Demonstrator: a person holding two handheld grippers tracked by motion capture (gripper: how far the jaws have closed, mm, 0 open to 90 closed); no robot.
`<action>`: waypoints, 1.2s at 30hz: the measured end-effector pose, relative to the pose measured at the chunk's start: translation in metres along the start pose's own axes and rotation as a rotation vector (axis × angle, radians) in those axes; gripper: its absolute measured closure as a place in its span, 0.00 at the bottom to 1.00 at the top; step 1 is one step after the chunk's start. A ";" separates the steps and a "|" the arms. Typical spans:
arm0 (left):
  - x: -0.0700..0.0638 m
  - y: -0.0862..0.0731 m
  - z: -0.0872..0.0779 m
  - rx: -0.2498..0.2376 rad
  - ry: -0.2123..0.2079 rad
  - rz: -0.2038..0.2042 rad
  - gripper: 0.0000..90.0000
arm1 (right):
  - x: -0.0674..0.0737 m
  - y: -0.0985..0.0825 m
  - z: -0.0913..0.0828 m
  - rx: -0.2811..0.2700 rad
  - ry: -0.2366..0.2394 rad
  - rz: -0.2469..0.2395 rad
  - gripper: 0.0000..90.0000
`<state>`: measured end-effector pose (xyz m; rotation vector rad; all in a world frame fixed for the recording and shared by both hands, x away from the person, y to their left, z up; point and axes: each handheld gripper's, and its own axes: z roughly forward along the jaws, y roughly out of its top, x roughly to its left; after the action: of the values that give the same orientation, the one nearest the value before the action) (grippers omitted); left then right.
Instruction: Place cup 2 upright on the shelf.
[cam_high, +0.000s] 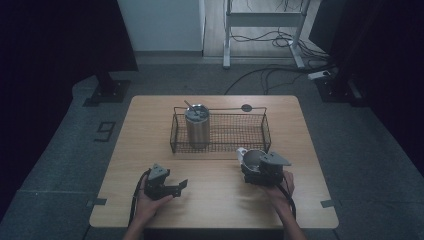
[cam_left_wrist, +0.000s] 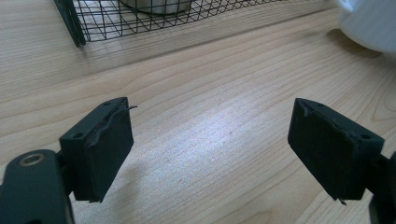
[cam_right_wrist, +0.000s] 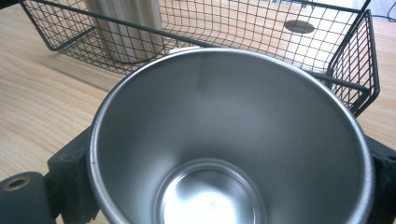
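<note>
high view is dim w/ a bluish cast, corners nearly black; table (cam_high: 215, 200) is the brightest patch. both gripper views are brighter & warmer. left gripper view has a pale sheen mid-wood and soft shadows by the pads, w/ blurred top corners. right gripper view: glare in the cup (cam_right_wrist: 229, 140) bottom, basket (cam_right_wrist: 355, 60) lines bend.

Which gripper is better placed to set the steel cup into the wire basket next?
Right. The right gripper holds the cup just in front of the basket; the left gripper is empty and farther from it.
</note>
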<state>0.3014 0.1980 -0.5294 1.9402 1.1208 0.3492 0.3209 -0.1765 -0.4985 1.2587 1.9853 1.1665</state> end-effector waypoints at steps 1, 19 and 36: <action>0.000 0.000 0.000 0.001 0.000 0.000 0.16 | 0.000 0.000 -0.001 0.001 0.005 -0.002 0.07; 0.000 -0.001 0.002 0.008 0.002 0.005 0.16 | 0.000 0.008 -0.011 -0.019 0.029 -0.001 0.08; -0.001 -0.001 0.004 0.015 0.000 0.000 0.16 | -0.003 0.022 -0.022 -0.057 0.048 0.007 0.08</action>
<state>0.3022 0.1953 -0.5321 1.9530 1.1262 0.3416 0.3157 -0.1834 -0.4686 1.2214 1.9691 1.2583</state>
